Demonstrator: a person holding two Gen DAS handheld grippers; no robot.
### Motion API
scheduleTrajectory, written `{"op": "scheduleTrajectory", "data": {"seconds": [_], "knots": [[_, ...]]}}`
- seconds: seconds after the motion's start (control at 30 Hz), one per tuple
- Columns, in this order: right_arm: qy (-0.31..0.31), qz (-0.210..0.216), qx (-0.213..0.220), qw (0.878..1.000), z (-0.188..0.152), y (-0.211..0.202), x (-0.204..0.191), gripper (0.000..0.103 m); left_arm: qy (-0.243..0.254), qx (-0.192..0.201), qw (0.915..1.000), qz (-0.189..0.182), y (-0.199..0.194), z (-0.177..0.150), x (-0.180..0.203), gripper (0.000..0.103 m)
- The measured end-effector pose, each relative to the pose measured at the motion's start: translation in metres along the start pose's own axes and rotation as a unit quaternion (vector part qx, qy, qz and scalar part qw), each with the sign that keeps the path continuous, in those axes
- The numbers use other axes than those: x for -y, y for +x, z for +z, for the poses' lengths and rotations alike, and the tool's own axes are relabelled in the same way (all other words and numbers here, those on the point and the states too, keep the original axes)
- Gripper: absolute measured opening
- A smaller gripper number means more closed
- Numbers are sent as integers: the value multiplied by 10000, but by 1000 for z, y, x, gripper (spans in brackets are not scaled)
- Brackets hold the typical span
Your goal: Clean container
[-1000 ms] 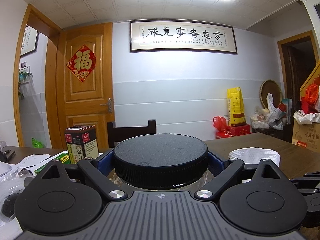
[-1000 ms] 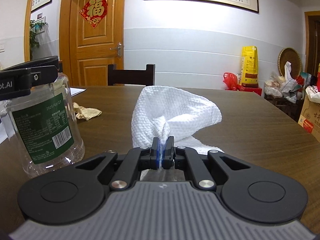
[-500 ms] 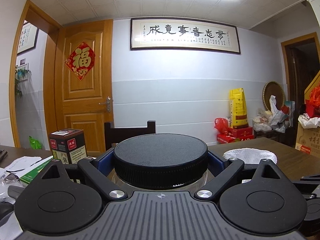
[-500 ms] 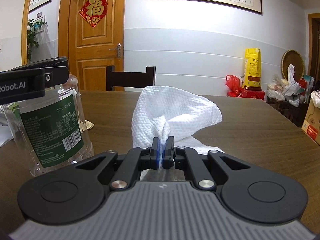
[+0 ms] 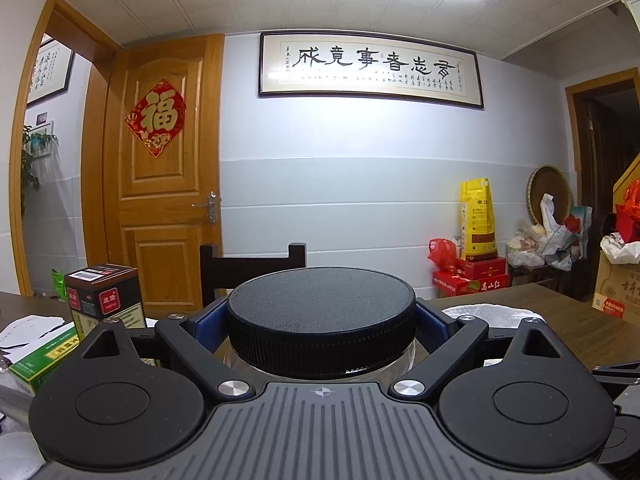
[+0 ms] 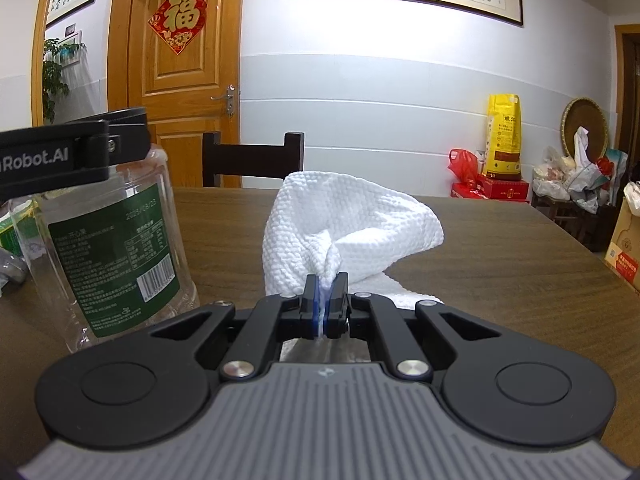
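Note:
A clear plastic jar [image 6: 112, 248] with a green label and a black screw lid [image 5: 320, 312] is the container. My left gripper [image 5: 320, 320] is shut around the lid, blue pads on both sides, and holds the jar above the table. In the right wrist view the left gripper's arm [image 6: 60, 156] crosses the jar's top. My right gripper [image 6: 325, 300] is shut on a white textured cloth [image 6: 344, 228], which bunches up in front of the fingers, to the right of the jar. The cloth's top shows in the left wrist view [image 5: 488, 314].
A brown wooden table [image 6: 500, 264] lies below. A dark box [image 5: 102, 300], a green box [image 5: 44, 356] and papers [image 5: 28, 332] lie at the left. A dark chair back [image 6: 252, 156] stands beyond the table. A cardboard box [image 5: 618, 296] sits at the right.
The jar has risen off the table and moved toward the cloth. The left wrist view has tilted up, showing more ceiling. The right gripper and cloth have stayed put.

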State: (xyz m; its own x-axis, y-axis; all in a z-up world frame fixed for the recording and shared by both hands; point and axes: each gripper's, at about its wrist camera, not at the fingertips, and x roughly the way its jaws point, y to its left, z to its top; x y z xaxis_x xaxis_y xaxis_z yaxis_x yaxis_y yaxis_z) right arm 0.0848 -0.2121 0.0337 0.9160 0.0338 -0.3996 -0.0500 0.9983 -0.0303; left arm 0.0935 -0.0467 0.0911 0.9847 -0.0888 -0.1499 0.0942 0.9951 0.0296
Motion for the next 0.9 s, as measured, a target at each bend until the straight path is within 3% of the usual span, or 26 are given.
{"op": "scheduleTrajectory", "data": {"seconds": [0.9], "knots": [[36, -257, -120, 9996, 43, 111, 8, 6, -70, -171, 9996, 213, 110, 4, 5, 95]]}}
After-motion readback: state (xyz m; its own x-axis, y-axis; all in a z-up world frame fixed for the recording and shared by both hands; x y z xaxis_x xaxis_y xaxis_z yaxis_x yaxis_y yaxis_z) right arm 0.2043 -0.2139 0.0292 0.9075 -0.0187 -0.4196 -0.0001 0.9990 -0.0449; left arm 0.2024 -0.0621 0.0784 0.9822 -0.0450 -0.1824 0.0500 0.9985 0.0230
